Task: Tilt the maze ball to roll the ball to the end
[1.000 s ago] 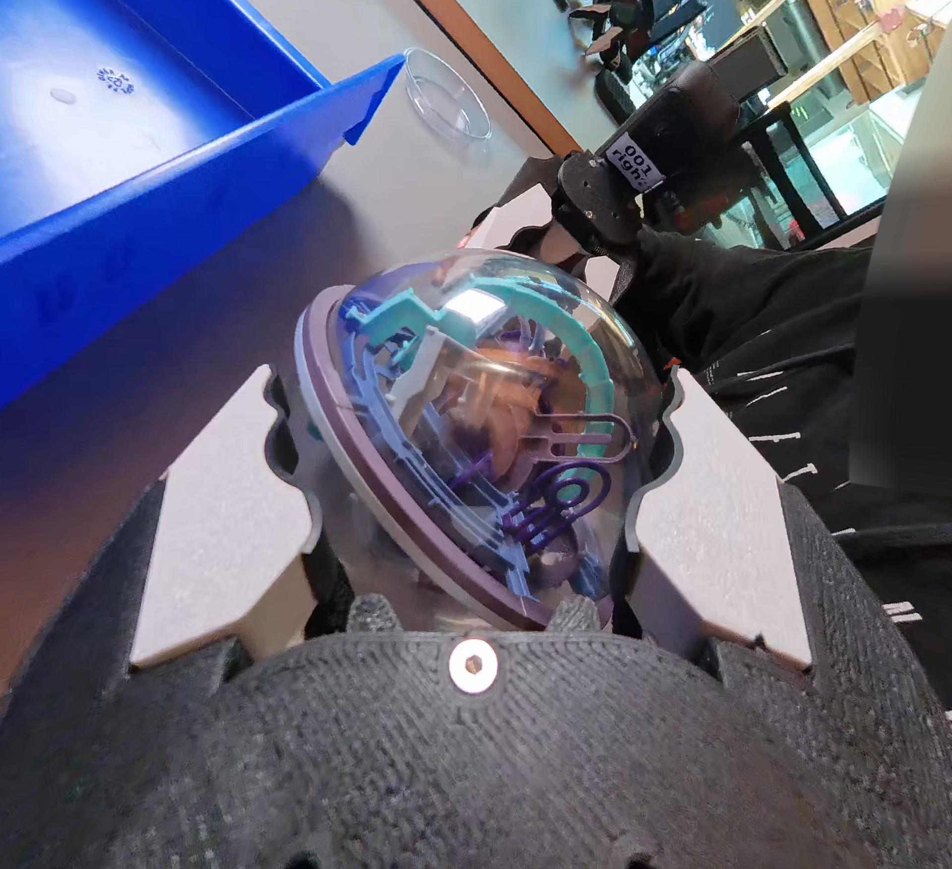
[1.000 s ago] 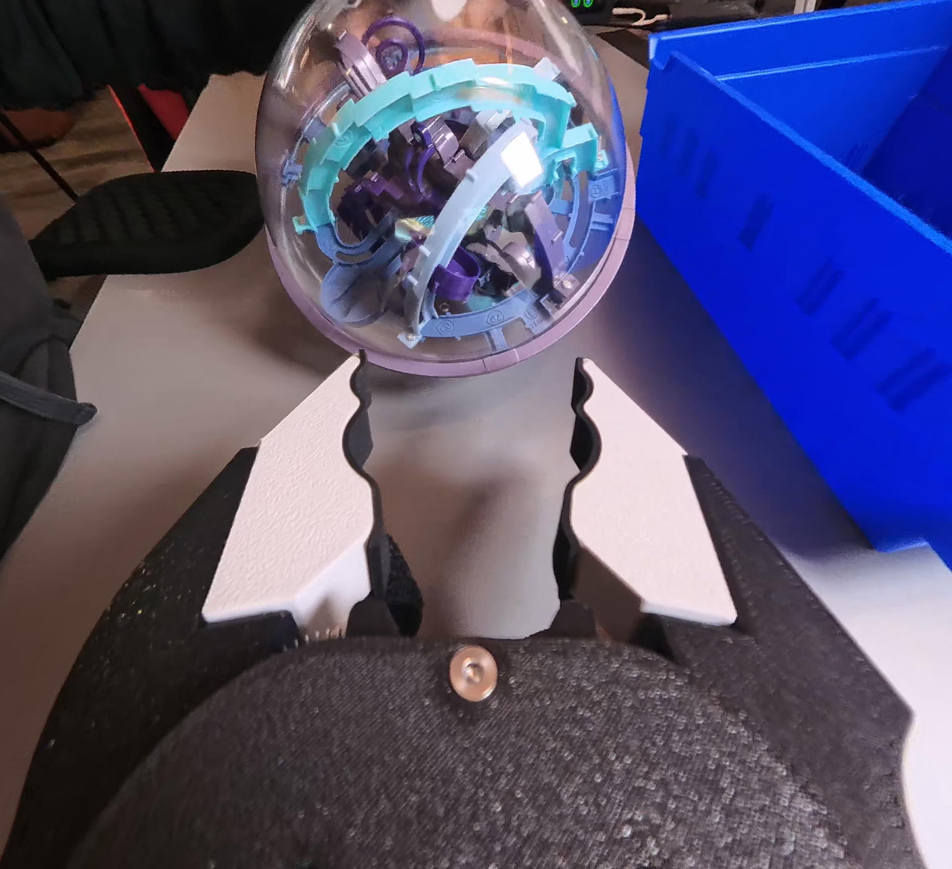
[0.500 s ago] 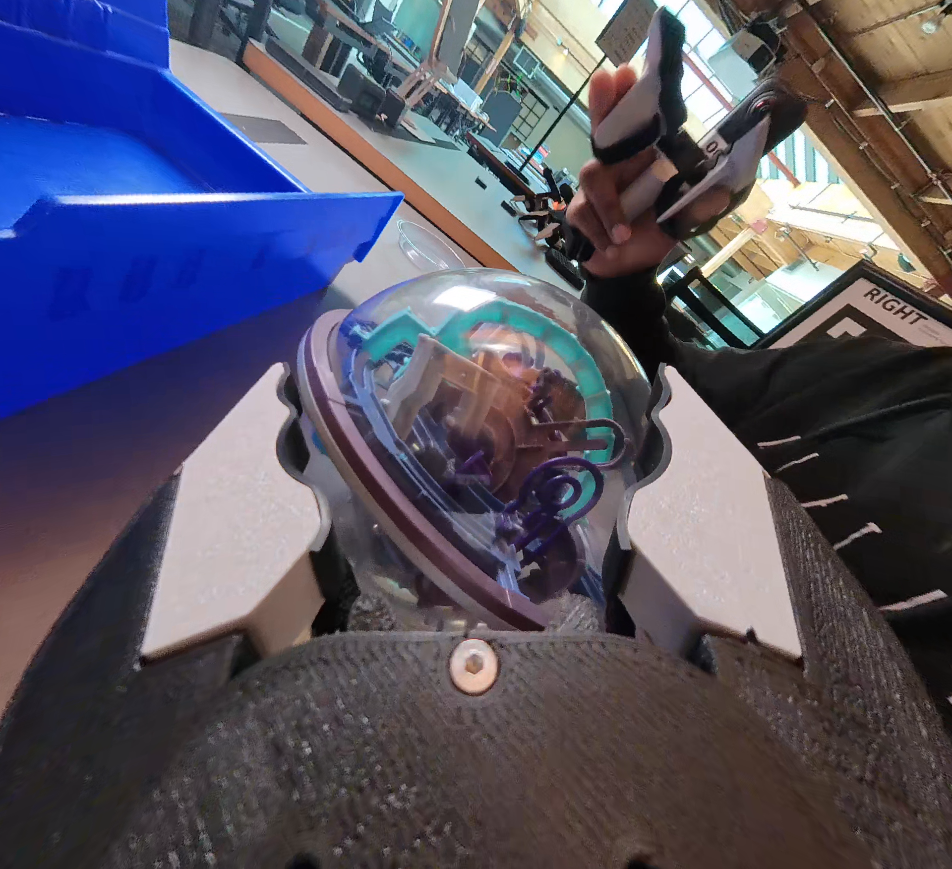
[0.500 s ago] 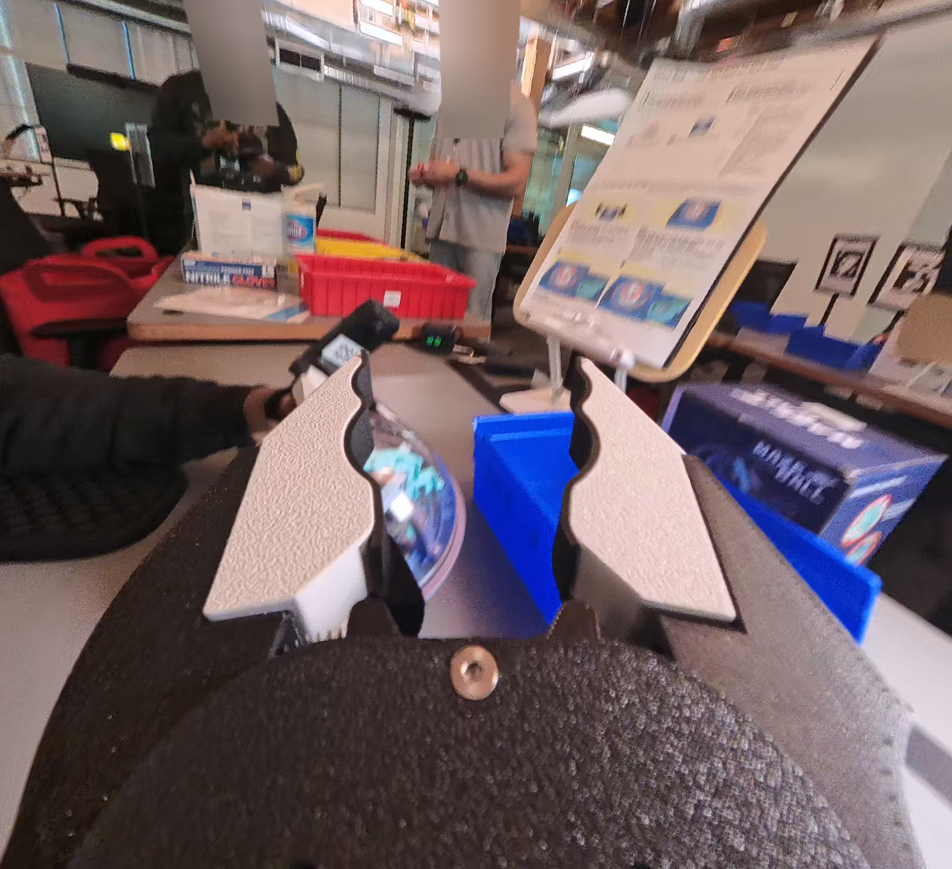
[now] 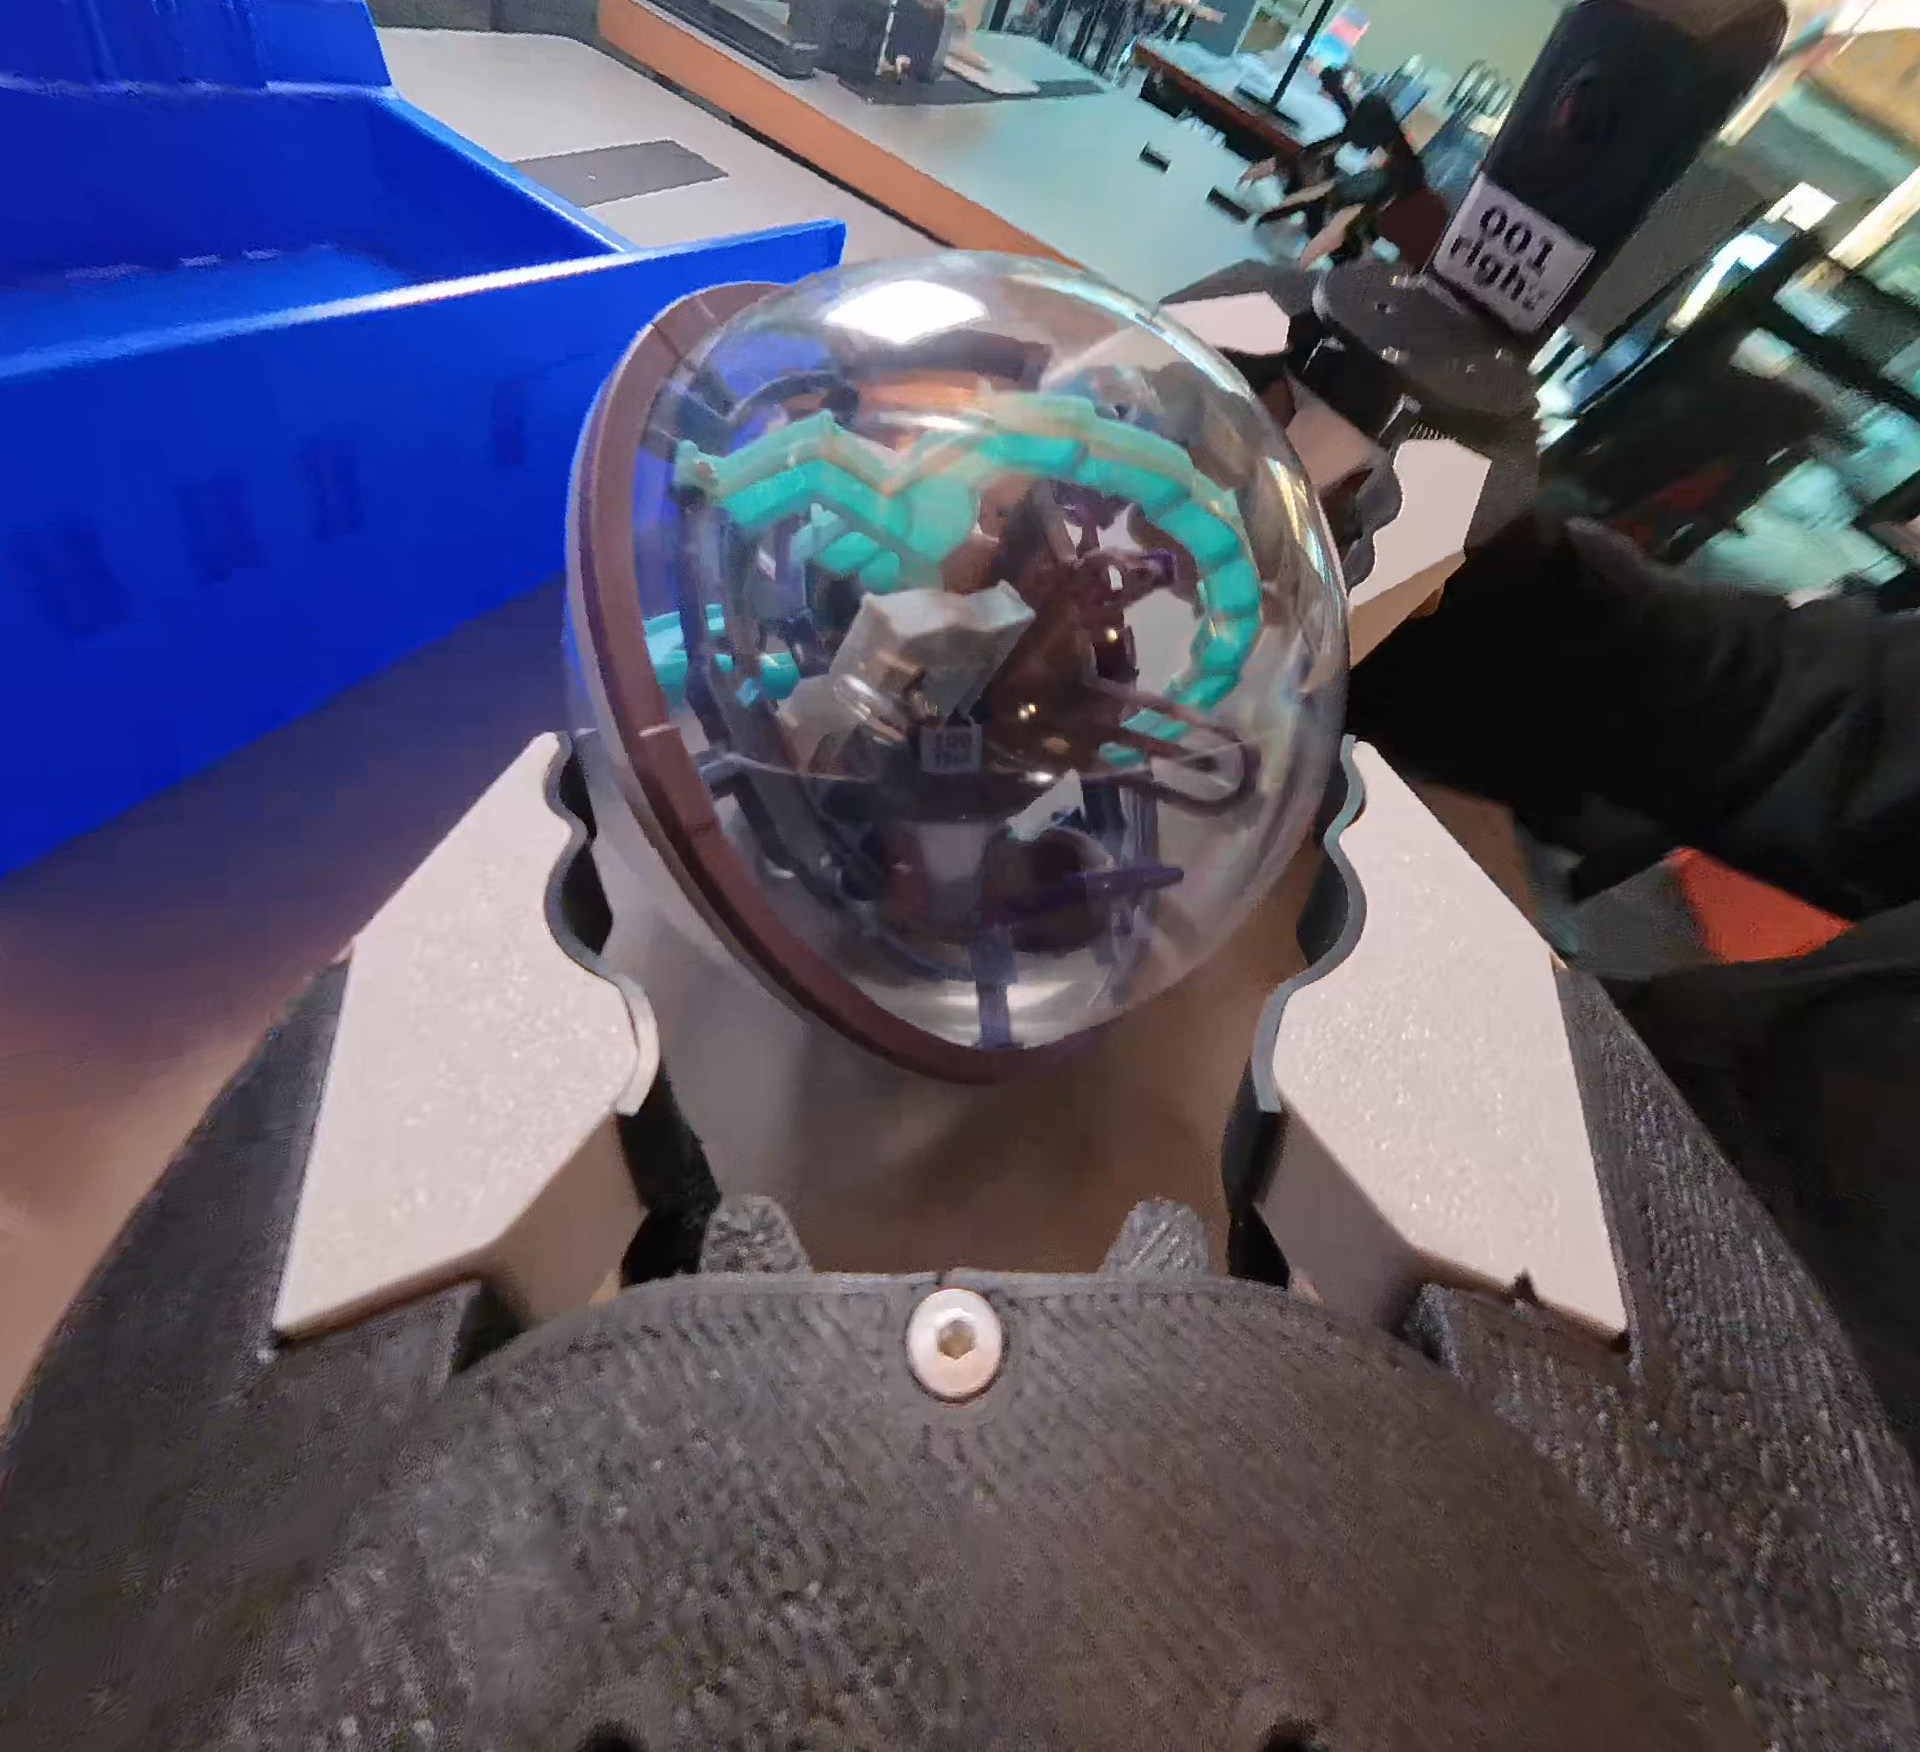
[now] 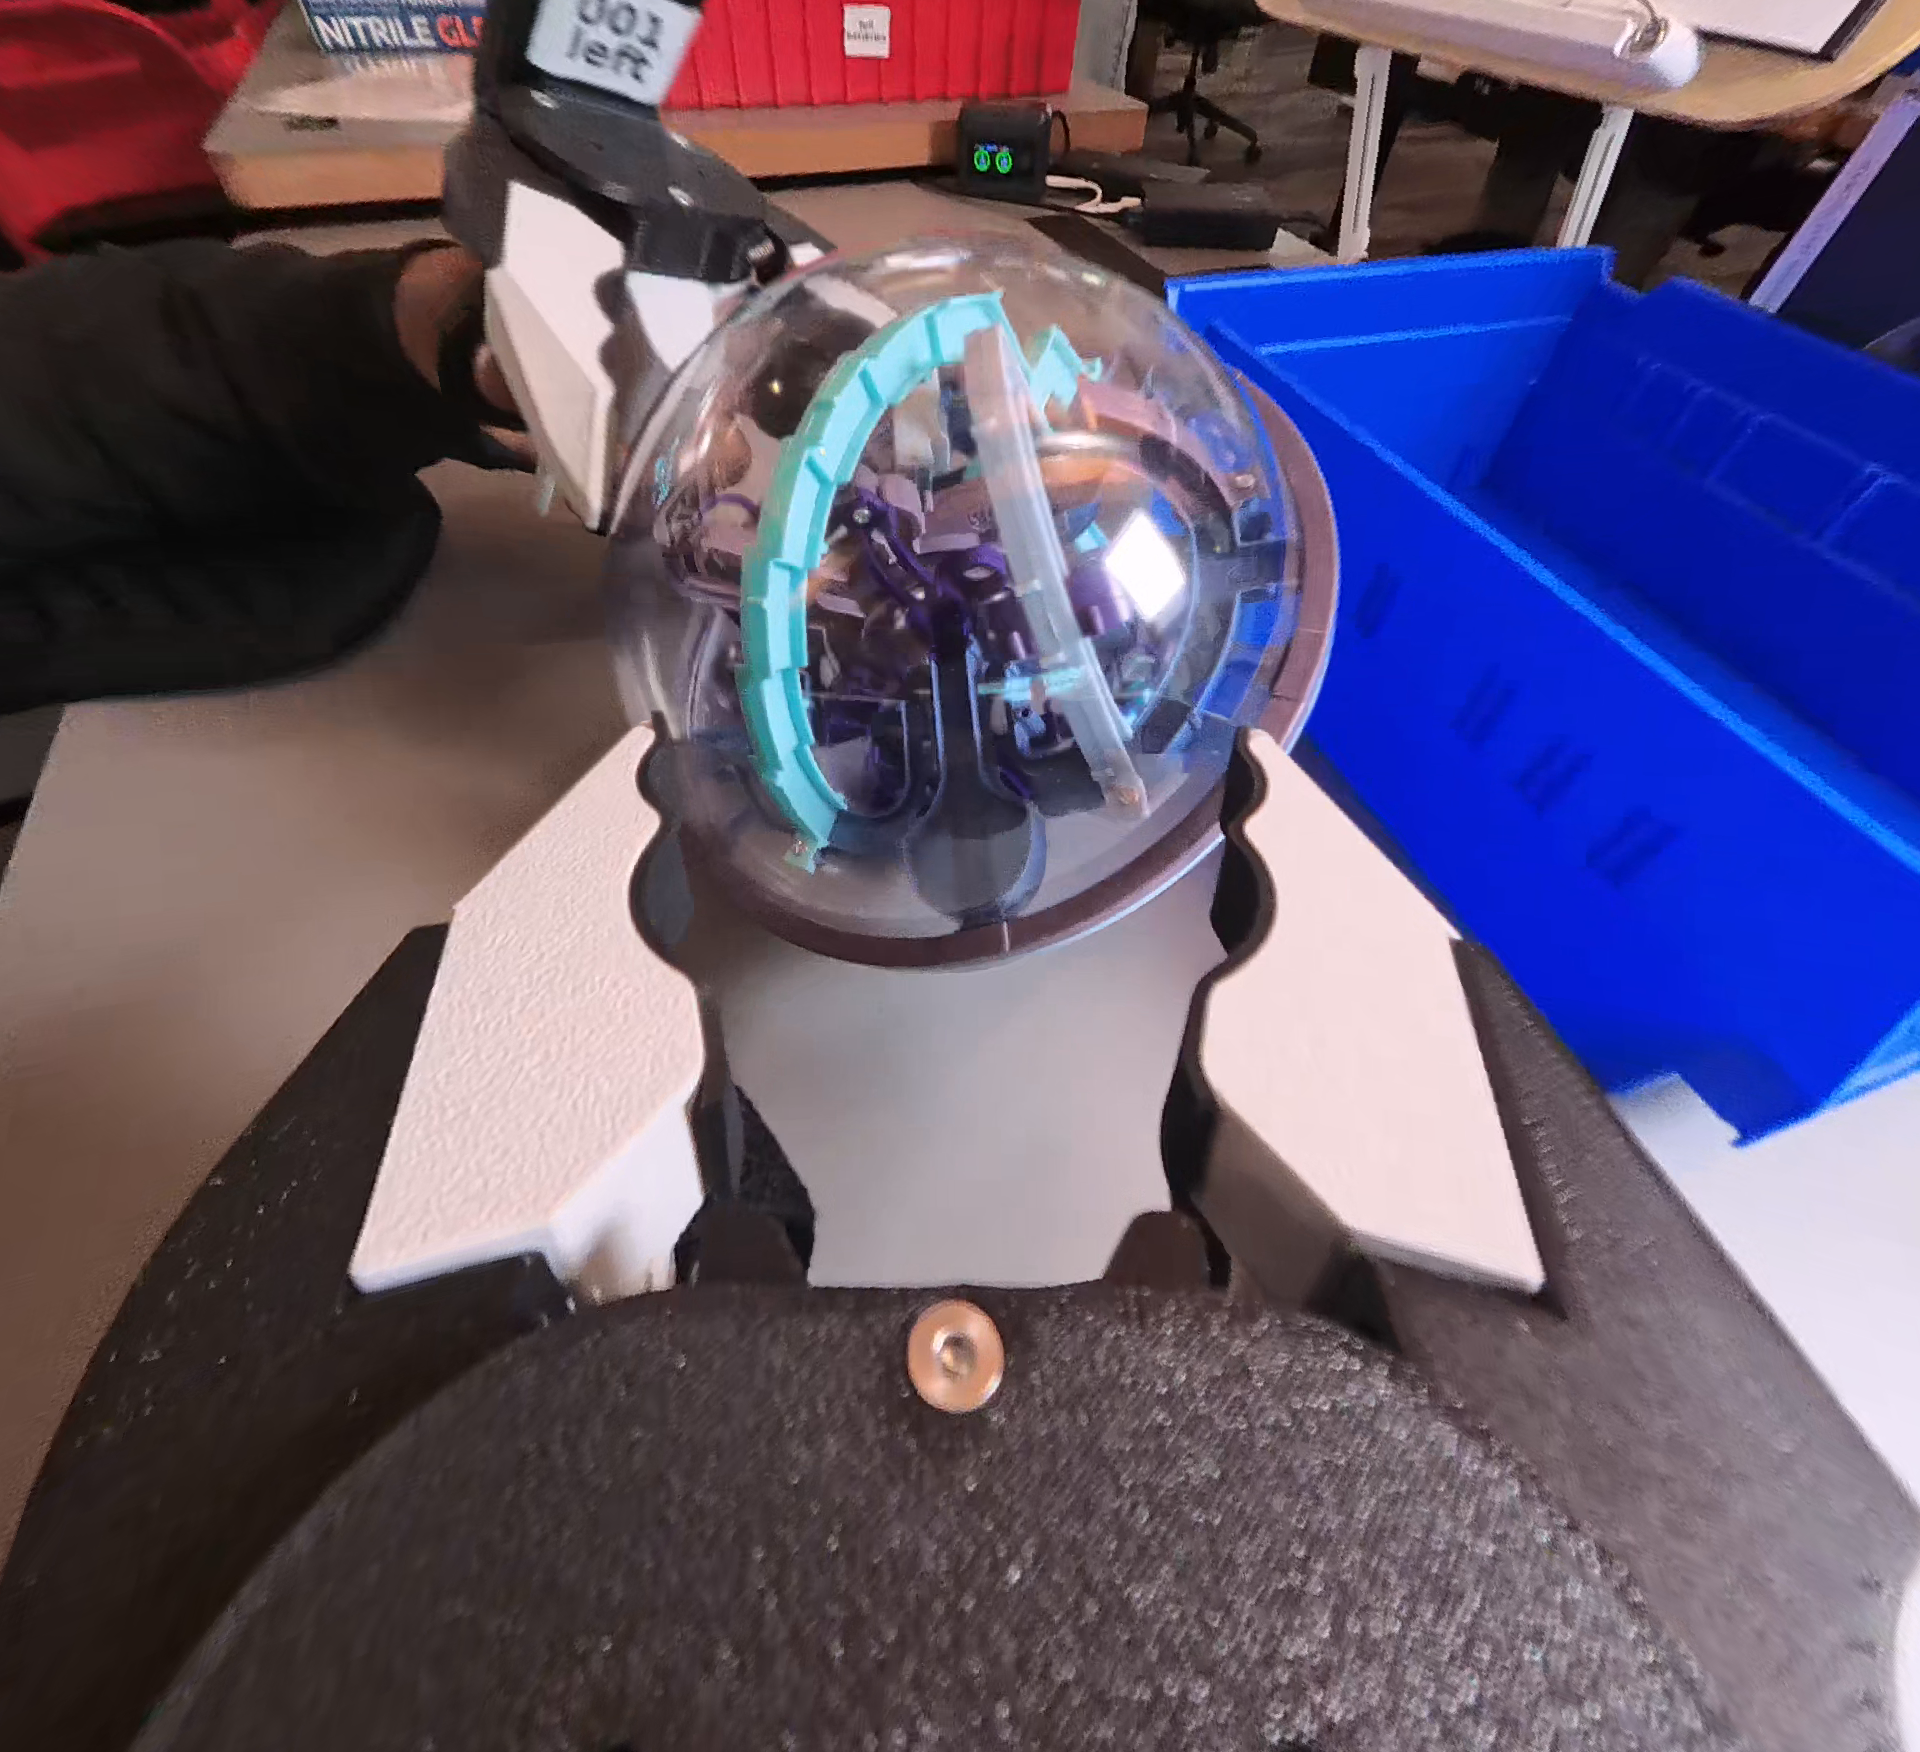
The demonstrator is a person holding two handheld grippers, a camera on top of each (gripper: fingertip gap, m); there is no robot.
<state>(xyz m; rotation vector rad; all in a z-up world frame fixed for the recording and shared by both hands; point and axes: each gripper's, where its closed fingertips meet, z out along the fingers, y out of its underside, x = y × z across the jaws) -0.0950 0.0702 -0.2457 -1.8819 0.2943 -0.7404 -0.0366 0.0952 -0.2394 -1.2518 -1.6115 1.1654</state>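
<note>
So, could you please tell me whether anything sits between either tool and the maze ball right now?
Nothing visible does. The maze ball sits at the fingertips of both open tools, left tool and right tool, on opposite sides. The blue bin stands alongside, out of the way.

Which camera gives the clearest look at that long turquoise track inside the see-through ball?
The right wrist view: the turquoise track runs as one sharp, unbroken arc across the front of the maze ball. In the left wrist view the same track zigzags near the top, partly behind glare and other pieces.
</note>
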